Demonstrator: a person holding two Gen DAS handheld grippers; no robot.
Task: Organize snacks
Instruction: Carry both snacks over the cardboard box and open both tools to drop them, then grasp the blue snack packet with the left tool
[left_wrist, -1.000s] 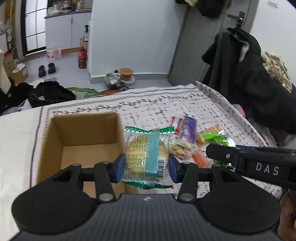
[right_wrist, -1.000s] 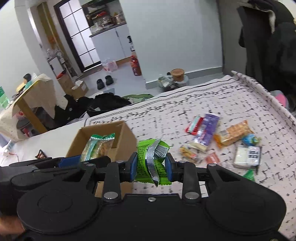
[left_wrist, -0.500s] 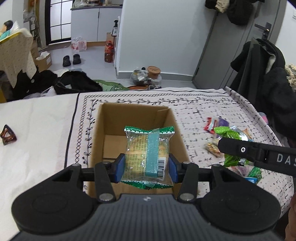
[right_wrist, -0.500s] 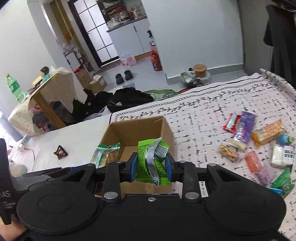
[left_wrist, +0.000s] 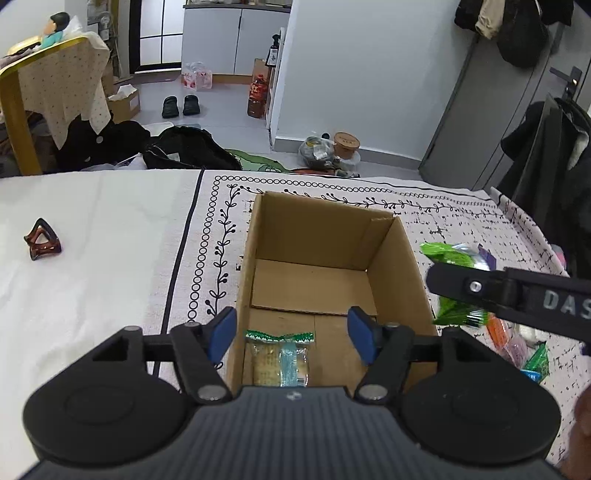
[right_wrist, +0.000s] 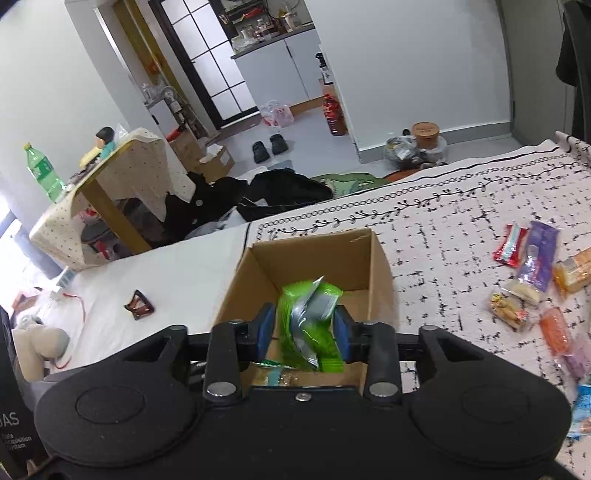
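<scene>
Green snack (right_wrist: 308, 325) in right claw (right_wrist: 304, 328) over box rim (right_wrist: 310, 238) (left claw (left_wrist: 293, 330) wide, empty)

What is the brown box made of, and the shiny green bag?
The open brown box looks like matte corrugated cardboard: folded flaps, raw edges. The crinkled bright green snack bag in the right claw seems glossy plastic film with silvery foil.

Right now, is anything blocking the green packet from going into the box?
Nothing visible does. The right gripper holds the green packet over the open box. Inside lies only a cracker packet near the front wall, and the bare floor behind it leaves room. The left gripper is open at the box's front edge.
</scene>
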